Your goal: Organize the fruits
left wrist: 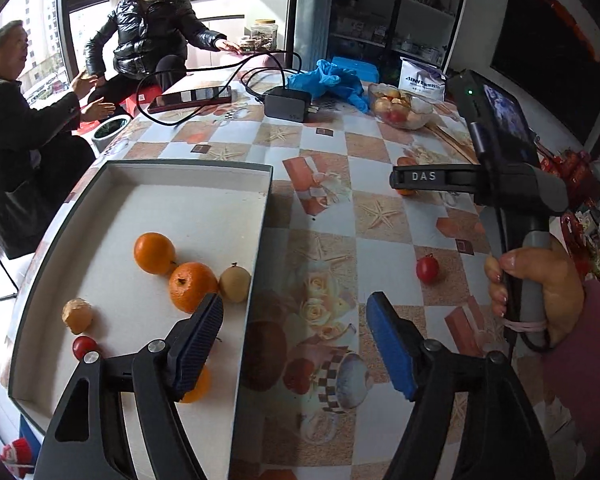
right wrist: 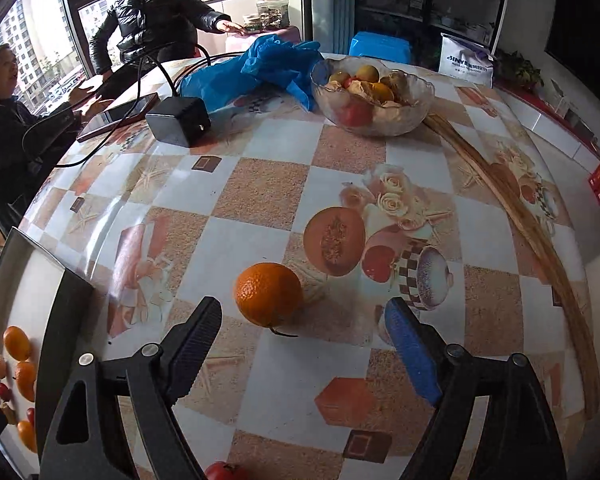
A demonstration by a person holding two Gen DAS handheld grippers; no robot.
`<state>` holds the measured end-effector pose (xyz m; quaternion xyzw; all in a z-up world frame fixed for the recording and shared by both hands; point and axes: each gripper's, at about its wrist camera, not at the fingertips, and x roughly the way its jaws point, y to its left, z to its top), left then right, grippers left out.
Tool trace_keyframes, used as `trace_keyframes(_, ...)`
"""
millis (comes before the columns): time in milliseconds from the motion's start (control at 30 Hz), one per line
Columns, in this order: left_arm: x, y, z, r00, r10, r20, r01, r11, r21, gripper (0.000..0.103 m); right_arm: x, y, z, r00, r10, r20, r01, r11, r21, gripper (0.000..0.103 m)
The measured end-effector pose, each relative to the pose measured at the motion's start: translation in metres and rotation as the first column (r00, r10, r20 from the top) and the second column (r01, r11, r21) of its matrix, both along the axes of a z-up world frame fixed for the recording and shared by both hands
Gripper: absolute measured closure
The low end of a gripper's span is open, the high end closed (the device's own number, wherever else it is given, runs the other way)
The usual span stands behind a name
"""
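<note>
While my jaws hung over the patterned tablecloth (right wrist: 276,148), this was the lay of things:

Loose orange: a round orange fruit with a short dark stem (right wrist: 269,294) lay on the tablecloth, just ahead of my right gripper (right wrist: 300,344) and between the lines of its two fingers, touching neither.
Right jaws: spread wide, nothing held.
Tray: a shallow white rectangular tray with a dark rim (left wrist: 192,166) sat at the table's left side.
Fruit in tray: two oranges (left wrist: 154,253) side by side, a pale yellow-brown round fruit (left wrist: 235,282) touching the nearer one, a tan lumpy fruit (left wrist: 77,315), a small red fruit (left wrist: 85,347), and another orange partly hidden behind my left finger.
Left jaws: my left gripper (left wrist: 296,344) stood wide apart and empty, one finger over the tray, the other over the tablecloth.
Stray red fruit: a small red round fruit (left wrist: 427,269) rested on the cloth, right of the tray.
Bowl: a clear glass bowl of mixed fruit (right wrist: 374,94) stood at the far side, beside crumpled blue plastic gloves (right wrist: 260,64).
Right hand: my hand in a pink sleeve (left wrist: 540,292) gripped the grey handle.
Others: two people sat beyond the table.
</note>
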<state>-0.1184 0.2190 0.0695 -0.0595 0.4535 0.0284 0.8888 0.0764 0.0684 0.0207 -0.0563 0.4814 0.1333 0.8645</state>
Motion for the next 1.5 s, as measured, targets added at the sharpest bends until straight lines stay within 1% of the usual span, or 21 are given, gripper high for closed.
trace_keyframes(100,0.011,-0.016,-0.008,1.000,-0.011,-0.015,0.011,1.000,0.026,0.025,0.003,0.011,-0.007,0.999,0.034,0.010,-0.034,0.999,0.000,0.020)
trace_keyframes(133,0.015,-0.021,-0.011,1.000,-0.015,-0.021,0.016,0.999,0.033,0.025,0.004,0.014,-0.010,0.999,0.044,0.008,-0.044,0.999,-0.009,0.036)
trace_keyframes(167,0.019,-0.025,-0.014,0.999,-0.021,-0.026,0.022,0.999,0.037,0.025,0.002,0.018,-0.009,0.998,0.047,0.046,-0.045,0.998,-0.040,0.047)
trace_keyframes(200,0.022,-0.029,-0.018,0.999,-0.023,-0.029,0.024,0.999,0.037,0.025,0.002,0.020,-0.009,0.997,0.069,0.047,-0.067,0.997,-0.029,0.054)
trace_keyframes(233,0.025,-0.033,-0.021,0.999,-0.025,-0.033,0.027,0.999,0.036,0.025,0.001,0.019,-0.008,0.996,0.077,0.051,-0.076,0.997,-0.023,0.066)
trace_keyframes(333,0.036,-0.048,-0.031,0.998,-0.046,-0.044,0.048,0.998,0.033,0.025,-0.005,0.001,-0.006,0.997,0.052,0.061,-0.052,0.999,-0.001,0.066)
trace_keyframes(433,0.048,-0.068,-0.038,0.996,-0.082,-0.041,0.083,0.996,0.031,0.025,-0.019,-0.036,-0.008,0.999,0.017,0.029,-0.018,0.999,0.041,0.066)
trace_keyframes(567,0.066,-0.094,-0.047,0.992,-0.126,-0.011,0.126,0.991,0.043,0.025,-0.056,-0.085,-0.005,0.999,-0.022,0.043,0.020,0.999,0.050,0.066)
trace_keyframes(633,0.075,-0.104,-0.056,0.991,-0.132,-0.033,0.134,0.989,0.062,0.027,-0.073,-0.105,-0.005,0.998,-0.054,0.040,0.051,0.997,0.063,0.066)
trace_keyframes(667,0.079,-0.107,-0.060,0.991,-0.128,-0.044,0.131,0.989,0.070,0.032,-0.082,-0.114,-0.005,0.997,-0.073,0.036,0.070,0.995,0.072,0.066)
trace_keyframes(700,0.079,-0.110,-0.059,0.993,-0.121,-0.015,0.122,0.989,0.086,0.047,-0.090,-0.122,-0.005,0.995,-0.091,0.032,0.088,0.993,0.081,0.066)
trace_keyframes(733,0.079,-0.111,-0.058,0.992,-0.129,-0.006,0.129,0.989,0.076,0.056,-0.098,-0.129,-0.006,0.994,-0.105,0.030,0.102,0.991,0.085,0.066)
trace_keyframes(767,0.078,-0.111,-0.057,0.991,-0.133,-0.007,0.133,0.988,0.074,0.075,-0.106,-0.133,-0.006,0.993,-0.117,0.031,0.114,0.990,0.084,0.066)
trace_keyframes(867,0.068,-0.107,-0.057,0.993,-0.118,-0.008,0.119,0.990,0.071,0.075,-0.129,-0.138,-0.008,0.990,-0.136,0.043,0.132,0.988,0.081,0.066)
trace_keyframes(1000,0.026,-0.098,-0.058,0.996,-0.083,0.025,0.080,0.993,0.088,0.075,-0.158,-0.135,-0.009,0.986,-0.151,0.073,0.145,0.987,0.074,0.066)
trace_keyframes(1067,0.007,-0.092,-0.059,0.997,-0.068,0.044,0.064,0.995,0.081,0.075,-0.170,-0.133,-0.011,0.983,-0.149,0.104,0.144,0.988,0.054,0.066)
trace_keyframes(1133,-0.005,-0.091,-0.061,0.995,-0.062,0.073,0.055,0.994,0.096,0.075,-0.176,-0.127,-0.014,0.979,-0.143,0.144,0.140,0.990,0.026,0.066)
trace_keyframes(1200,-0.008,-0.092,-0.062,0.994,-0.064,0.094,0.054,0.993,0.110,0.075,-0.179,-0.124,-0.014,0.976,-0.141,0.167,0.141,0.990,0.011,0.066)
trace_keyframes(1400,-0.009,-0.097,-0.063,0.992,-0.071,0.106,0.056,0.988,0.142,0.075,-0.176,-0.135,-0.015,0.968,-0.196,0.158,0.191,0.980,0.050,0.066)
trace_keyframes(1500,-0.010,-0.097,-0.063,0.990,-0.088,0.108,0.072,0.988,0.139,0.075,-0.176,-0.134,-0.015,0.964,-0.211,0.162,0.208,0.978,0.031,0.066)
